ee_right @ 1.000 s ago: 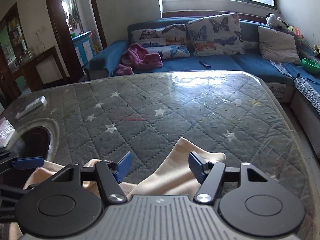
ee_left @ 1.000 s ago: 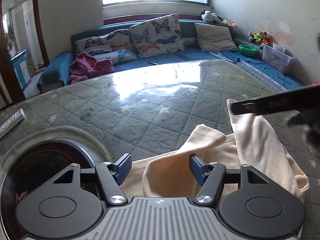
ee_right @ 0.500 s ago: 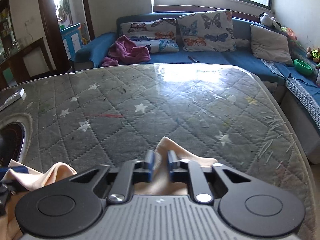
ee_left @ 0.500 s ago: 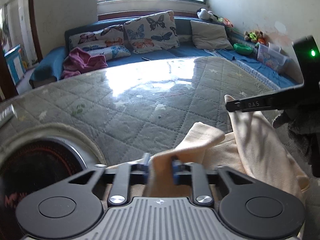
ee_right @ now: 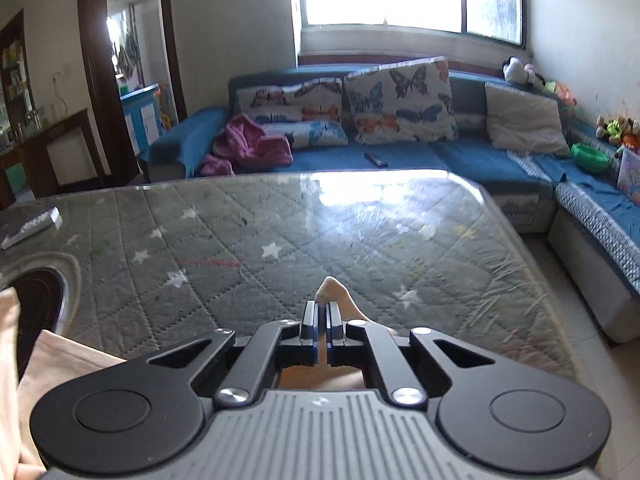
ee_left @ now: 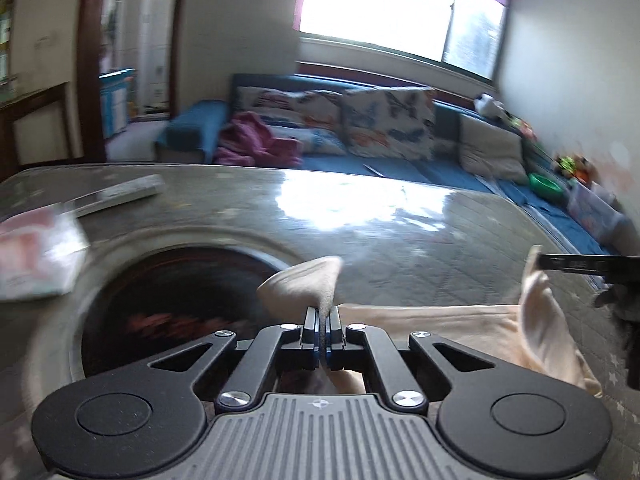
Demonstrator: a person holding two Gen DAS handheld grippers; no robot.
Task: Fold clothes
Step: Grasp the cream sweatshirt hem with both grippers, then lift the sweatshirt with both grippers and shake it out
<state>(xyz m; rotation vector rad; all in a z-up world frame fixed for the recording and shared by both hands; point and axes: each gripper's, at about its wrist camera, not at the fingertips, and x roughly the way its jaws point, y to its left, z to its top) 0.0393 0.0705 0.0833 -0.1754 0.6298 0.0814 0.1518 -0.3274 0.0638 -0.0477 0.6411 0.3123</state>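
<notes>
A cream garment lies stretched over the quilted table between my two grippers. My left gripper is shut on one corner of it, and a flap of cloth sticks up past the fingertips. My right gripper is shut on another corner, with a small tip of cloth showing beyond the jaws. The right gripper's fingers also show at the right edge of the left wrist view, holding a raised corner. More of the garment shows at the lower left of the right wrist view.
The table has a glass top over grey quilted cloth. A round dark inset sits at its left. A remote and a white packet lie beyond it. A blue sofa with cushions stands behind the table.
Both grippers went from open to shut on corners of the garment. They have since lifted and the left one has swung left, stretching the cloth between them.
</notes>
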